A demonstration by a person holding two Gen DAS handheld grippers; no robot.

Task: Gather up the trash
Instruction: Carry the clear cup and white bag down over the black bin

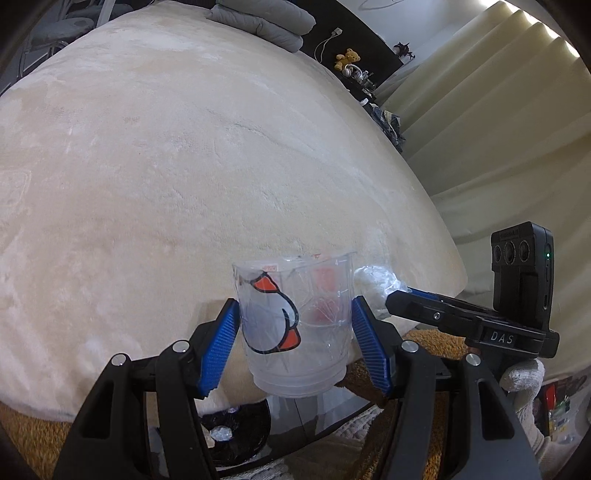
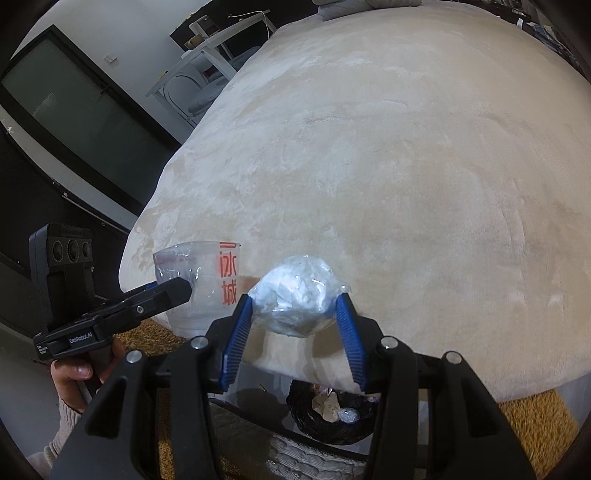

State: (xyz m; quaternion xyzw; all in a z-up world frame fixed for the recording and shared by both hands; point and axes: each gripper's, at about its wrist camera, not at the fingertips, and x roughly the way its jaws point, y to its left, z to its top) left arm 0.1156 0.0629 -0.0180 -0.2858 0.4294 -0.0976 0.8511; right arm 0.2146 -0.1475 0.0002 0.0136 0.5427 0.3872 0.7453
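Note:
My left gripper [image 1: 295,328] is shut on a clear plastic cup [image 1: 295,325] with an orange, black and grey print, held upright over the foot of the bed. The cup also shows in the right wrist view [image 2: 207,277], with red characters on it. My right gripper [image 2: 295,314] is shut on a crumpled clear plastic bag [image 2: 299,295] stuffed with white paper; the bag also shows in the left wrist view [image 1: 376,284]. A black-lined trash bin [image 2: 332,417] with crumpled scraps in it stands on the floor below both grippers and also shows in the left wrist view [image 1: 236,432].
A wide cream plush blanket [image 1: 184,166] covers the bed. Grey pillows [image 1: 266,22] lie at its far end. Beige curtains [image 1: 498,110] hang on the right. A mustard shaggy rug [image 2: 535,417] lies under the bed's foot. A white chair [image 2: 207,55] stands at the far left.

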